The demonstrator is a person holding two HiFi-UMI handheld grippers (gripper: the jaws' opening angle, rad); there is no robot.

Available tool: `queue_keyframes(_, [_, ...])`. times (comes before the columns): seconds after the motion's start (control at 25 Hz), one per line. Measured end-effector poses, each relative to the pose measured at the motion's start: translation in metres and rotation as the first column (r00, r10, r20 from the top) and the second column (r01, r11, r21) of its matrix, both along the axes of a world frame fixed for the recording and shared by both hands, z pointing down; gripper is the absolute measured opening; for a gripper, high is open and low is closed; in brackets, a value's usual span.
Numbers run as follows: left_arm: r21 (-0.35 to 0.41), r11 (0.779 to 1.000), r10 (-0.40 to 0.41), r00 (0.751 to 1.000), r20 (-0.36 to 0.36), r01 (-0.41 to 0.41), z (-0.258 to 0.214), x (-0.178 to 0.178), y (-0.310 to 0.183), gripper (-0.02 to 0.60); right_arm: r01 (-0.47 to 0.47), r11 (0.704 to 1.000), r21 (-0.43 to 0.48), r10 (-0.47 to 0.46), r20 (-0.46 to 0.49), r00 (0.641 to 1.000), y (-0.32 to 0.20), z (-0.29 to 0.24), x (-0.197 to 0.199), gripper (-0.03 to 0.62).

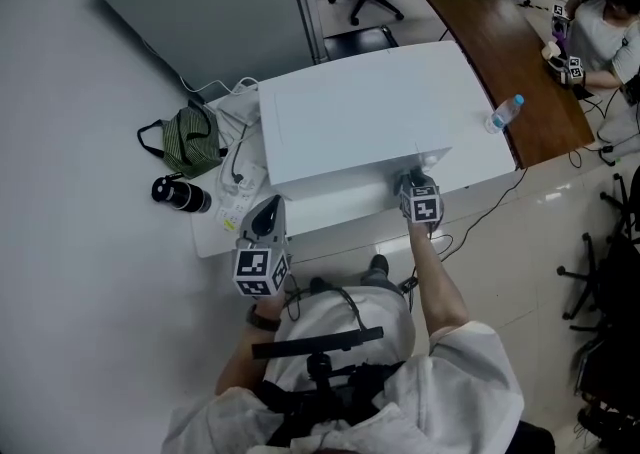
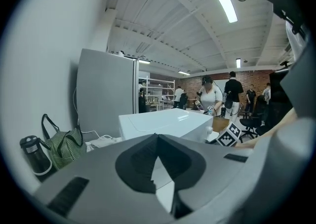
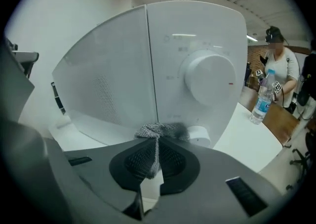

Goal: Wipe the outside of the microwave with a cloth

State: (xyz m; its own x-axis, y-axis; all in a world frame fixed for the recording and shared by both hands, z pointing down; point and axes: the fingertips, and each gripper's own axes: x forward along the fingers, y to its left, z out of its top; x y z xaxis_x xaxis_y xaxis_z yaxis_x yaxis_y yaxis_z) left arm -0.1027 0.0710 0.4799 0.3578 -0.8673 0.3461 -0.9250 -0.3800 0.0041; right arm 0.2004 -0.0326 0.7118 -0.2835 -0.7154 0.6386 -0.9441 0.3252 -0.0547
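The white microwave [image 1: 365,112] stands on a white bench [image 1: 215,237], its front toward the person. The right tool [image 3: 157,141] is clenched on a grey knitted cloth [image 3: 159,130], a fold of it pinched between the closed jaws and the rest bunched above their tips. The cloth lies at the lower part of the microwave's front, below the big round dial [image 3: 210,79] and just beside a smaller round knob [image 3: 198,133] near the bottom edge. In the head view this tool sits at the front face toward its right end, with the forearm stretched up to it. The left tool [image 2: 157,136] has its jaws pressed together with nothing between them; it is held off the microwave's left front corner, at the bench's near edge, and points past the microwave's side. On the bench left of the microwave are white cables, a green striped bag [image 1: 190,140] and a black flask [image 1: 180,194] lying near the bag. A water bottle [image 1: 505,113] stands at the bench's right end, next to a brown desk [image 1: 520,62]. Behind the bench stands a tall grey cabinet [image 2: 106,94].
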Motion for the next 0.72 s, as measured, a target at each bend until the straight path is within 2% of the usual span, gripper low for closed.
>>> queue_keyframes(0.08, [0.005, 1.000, 0.005, 1.000, 0.001, -0.005, -0.003, 0.001, 0.000, 0.023, 0.005, 1.000, -0.019, -0.005, 0.002, 1.000, 0.000, 0.003, -0.015, 0.025])
queue_keyframes(0.16, [0.001, 1.000, -0.004, 1.000, 0.005, 0.004, -0.004, -0.008, 0.004, 0.023, 0.047, 0.998, -0.039, -0.047, 0.003, 0.999, 0.005, 0.003, -0.048, 0.025])
queue_keyframes(0.4, [-0.019, 0.997, -0.071, 0.997, 0.005, 0.071, 0.000, -0.053, 0.030, 0.023, 0.229, 0.969, -0.092, -0.222, 0.077, 0.972, 0.029, 0.027, -0.191, 0.025])
queue_keyframes(0.48, [-0.017, 0.993, -0.119, 0.993, 0.008, 0.119, -0.002, -0.073, 0.039, 0.023, 0.330, 0.939, -0.097, -0.318, 0.121, 0.940, 0.037, 0.029, -0.256, 0.025])
queue_keyframes(0.6, [-0.021, 0.984, -0.174, 0.985, 0.012, 0.174, -0.002, -0.094, 0.054, 0.023, 0.486, 0.872, -0.066, -0.464, 0.206, 0.861, 0.058, 0.020, -0.352, 0.025])
queue_keyframes(0.68, [-0.017, 0.981, -0.194, 0.981, 0.011, 0.194, -0.003, -0.101, 0.060, 0.023, 0.539, 0.840, -0.061, -0.519, 0.194, 0.832, 0.068, 0.018, -0.384, 0.025])
queue_keyframes(0.72, [-0.013, 0.981, -0.196, 0.981, 0.008, 0.196, -0.004, -0.103, 0.060, 0.023, 0.541, 0.838, -0.073, -0.521, 0.188, 0.832, 0.071, 0.021, -0.386, 0.025])
